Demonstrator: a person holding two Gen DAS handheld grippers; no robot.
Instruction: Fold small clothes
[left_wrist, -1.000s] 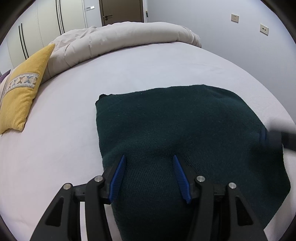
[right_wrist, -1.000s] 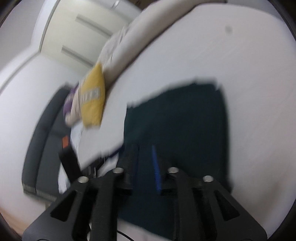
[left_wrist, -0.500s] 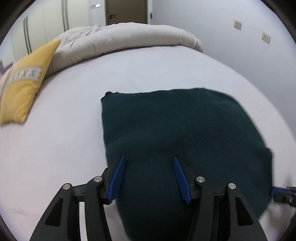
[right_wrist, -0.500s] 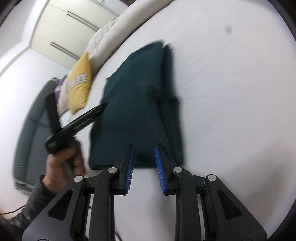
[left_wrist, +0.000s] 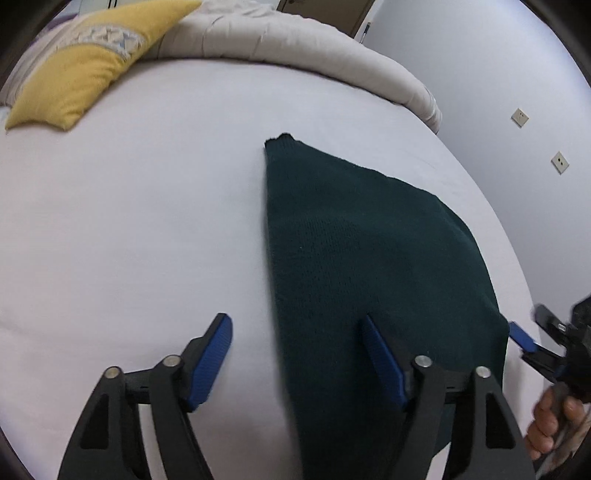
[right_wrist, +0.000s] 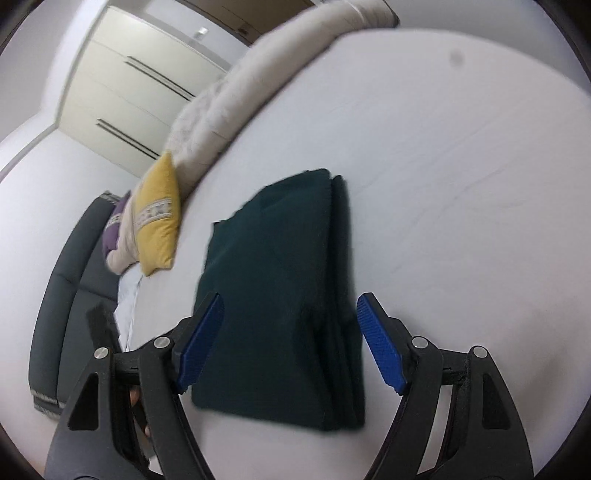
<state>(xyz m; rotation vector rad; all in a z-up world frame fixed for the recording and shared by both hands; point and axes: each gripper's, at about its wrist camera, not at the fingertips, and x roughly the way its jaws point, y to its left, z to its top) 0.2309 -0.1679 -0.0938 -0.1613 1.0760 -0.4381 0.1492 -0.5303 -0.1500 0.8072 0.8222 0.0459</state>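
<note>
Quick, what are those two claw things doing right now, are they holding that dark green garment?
Left gripper: jaws opening, holding nothing; the dark green garment lies flat beneath it.
Right gripper: jaws opening, holding nothing.

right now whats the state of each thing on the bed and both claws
dark green garment: folded into a stacked rectangle, lying flat on the bed, not gripped.
left claw: jaws opening, straddling the garment's left edge, pads clear of it.
right claw: jaws opening, garment in the gap below, pads not pressing it.
yellow pillow: resting at the bed's far side against the duvet.
duvet: bunched along the far edge.
</note>
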